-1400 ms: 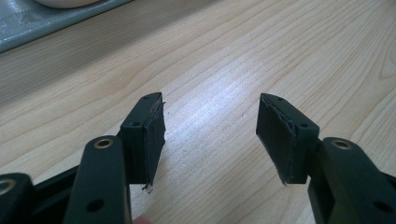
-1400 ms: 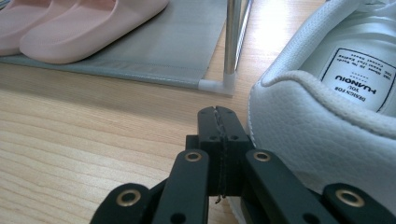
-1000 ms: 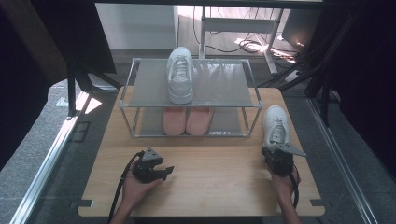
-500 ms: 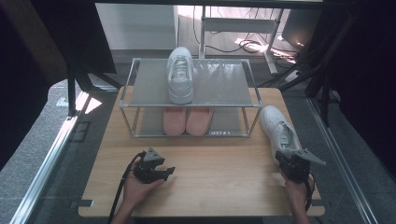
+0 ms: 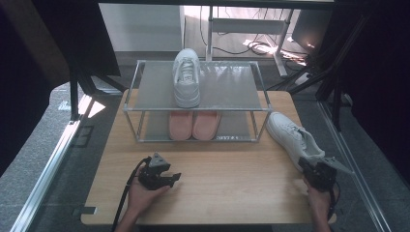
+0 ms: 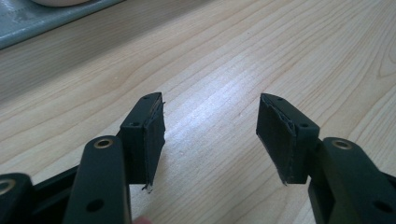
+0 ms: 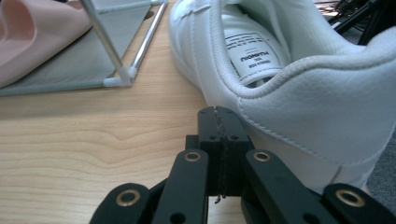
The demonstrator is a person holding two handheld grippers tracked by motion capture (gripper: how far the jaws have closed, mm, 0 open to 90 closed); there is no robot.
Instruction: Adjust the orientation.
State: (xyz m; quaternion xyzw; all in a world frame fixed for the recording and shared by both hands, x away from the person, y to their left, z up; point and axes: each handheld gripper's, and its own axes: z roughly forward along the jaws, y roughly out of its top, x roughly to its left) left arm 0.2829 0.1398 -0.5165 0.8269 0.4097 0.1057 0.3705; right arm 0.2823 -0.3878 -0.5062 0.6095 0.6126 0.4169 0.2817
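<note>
Pale wooden worktop [image 5: 217, 179] carries a two-tier metal shoe rack [image 5: 196, 96] at twelve o'clock, one white sneaker [image 5: 186, 77] on its top shelf and pink slippers [image 5: 193, 124] beneath. Its partner, a second white sneaker [image 5: 292, 137], lies at three o'clock, close to the worktop's right edge, toe angled toward the rack's corner post. The right hand-held gripper [image 5: 309, 169] sits at four o'clock, touching that sneaker's heel; its jaws are clenched together beside the heel collar, nothing between them. The left hand-held gripper [image 5: 169, 178] rests at seven o'clock, jaws released and spread over bare wood. Broad open worktop stretches between both hands.
</note>
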